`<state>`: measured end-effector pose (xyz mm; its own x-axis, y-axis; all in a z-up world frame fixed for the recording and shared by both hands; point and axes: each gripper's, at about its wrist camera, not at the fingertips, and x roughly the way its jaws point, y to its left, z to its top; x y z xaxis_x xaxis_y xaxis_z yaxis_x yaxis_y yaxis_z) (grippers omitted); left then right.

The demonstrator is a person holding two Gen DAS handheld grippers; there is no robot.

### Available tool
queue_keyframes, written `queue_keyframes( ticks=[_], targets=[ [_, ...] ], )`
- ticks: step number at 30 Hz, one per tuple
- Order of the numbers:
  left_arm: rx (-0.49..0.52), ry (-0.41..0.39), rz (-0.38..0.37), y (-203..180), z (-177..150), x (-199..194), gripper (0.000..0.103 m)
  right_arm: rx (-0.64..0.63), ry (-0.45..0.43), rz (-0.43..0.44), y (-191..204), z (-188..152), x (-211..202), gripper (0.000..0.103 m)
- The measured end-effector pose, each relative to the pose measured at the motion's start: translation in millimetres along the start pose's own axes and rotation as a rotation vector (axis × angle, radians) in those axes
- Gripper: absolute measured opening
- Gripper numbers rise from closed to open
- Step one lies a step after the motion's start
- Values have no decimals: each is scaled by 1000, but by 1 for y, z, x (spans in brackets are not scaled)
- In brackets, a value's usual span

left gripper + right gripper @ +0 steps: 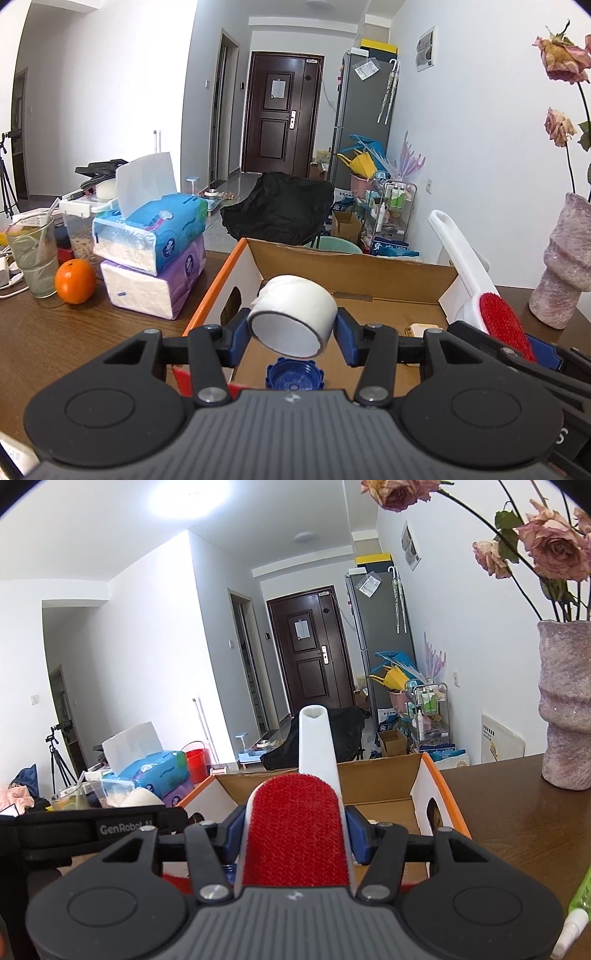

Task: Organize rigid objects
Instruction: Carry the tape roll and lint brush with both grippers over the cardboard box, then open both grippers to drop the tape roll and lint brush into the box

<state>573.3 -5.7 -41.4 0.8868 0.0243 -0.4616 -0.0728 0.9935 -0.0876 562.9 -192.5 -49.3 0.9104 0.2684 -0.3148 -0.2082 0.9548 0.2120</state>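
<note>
My left gripper (291, 332) clamps a white tape roll (293, 316) at frame centre, above the open cardboard box (354, 275) and the blue cap (294, 376) inside it. My right gripper (295, 836) squeezes a red-faced lint brush (297, 834), handle pointing up over that box.

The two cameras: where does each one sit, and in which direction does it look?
Left wrist: on the left gripper, facing the cardboard box; its fingers hold a white tape roll.
Right wrist: on the right gripper, facing the same box; its fingers hold a red lint brush.
Shared: box, dark door, vase.
</note>
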Motion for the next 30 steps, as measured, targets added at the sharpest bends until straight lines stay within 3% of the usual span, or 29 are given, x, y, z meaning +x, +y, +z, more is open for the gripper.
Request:
queue_keyframes(
  ticks=[15,30],
  targets=[
    [25,18,23,-7,13,38,49,-25,-9,-12,-7,18,41,55],
    [55,55,65,-12,20,74,49,-46,7,-84,-19,27,81,55]
  ],
)
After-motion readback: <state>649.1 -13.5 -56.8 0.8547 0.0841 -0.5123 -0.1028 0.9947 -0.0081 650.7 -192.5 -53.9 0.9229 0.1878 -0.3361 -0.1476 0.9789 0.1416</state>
